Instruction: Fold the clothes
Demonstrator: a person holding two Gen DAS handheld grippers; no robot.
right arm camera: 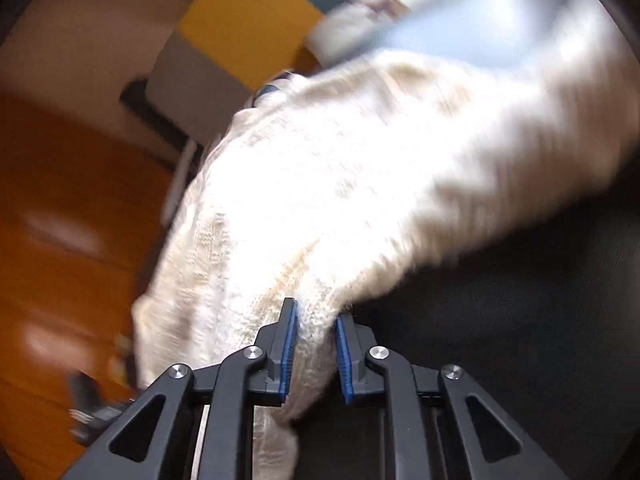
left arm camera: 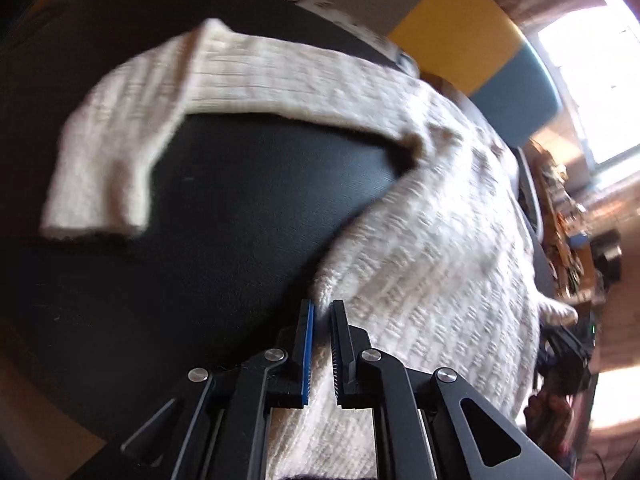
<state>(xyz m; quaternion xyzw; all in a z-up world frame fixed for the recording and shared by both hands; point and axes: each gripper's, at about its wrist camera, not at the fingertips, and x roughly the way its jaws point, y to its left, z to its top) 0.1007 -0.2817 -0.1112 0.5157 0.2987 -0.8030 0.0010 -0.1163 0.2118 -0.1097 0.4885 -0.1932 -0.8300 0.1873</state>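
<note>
in the left wrist view, the left gripper (left arm camera: 322, 310) sits at the bottom centre of the frame with its jaws pressed in on a fold of the cream knit sweater (left arm camera: 432, 248), pinching the edge of the body. the sweater runs up the right half of the frame, and one sleeve (left arm camera: 120, 136) stretches across the upper left, bent downward with its cuff lying flat. under it is a dark table (left arm camera: 240, 216), matt black and faintly textured. in the upper right there is a yellow panel (left arm camera: 460, 28) beside a blue-grey one, and a very bright window (left arm camera: 592, 80) at the far right edge, with cluttered shelving below it that is too blurred to make out.

in the right wrist view, the right gripper (right arm camera: 316, 316) at the bottom centre is likewise closed on the sweater (right arm camera: 340, 192), with knit bunched between the blue pads (right arm camera: 286, 344). the cloth fills the middle and upper right, smeared by motion and washed out by light. the dark table (right arm camera: 520, 340) shows at the lower right, an orange wooden floor (right arm camera: 60, 240) on the left.

with both corners held, this looks like the step of carrying the body over to make a fold. the next move, i'd judge, calls for keeping both grips level and laying the edge down square, then dealing with the loose sleeve.
</note>
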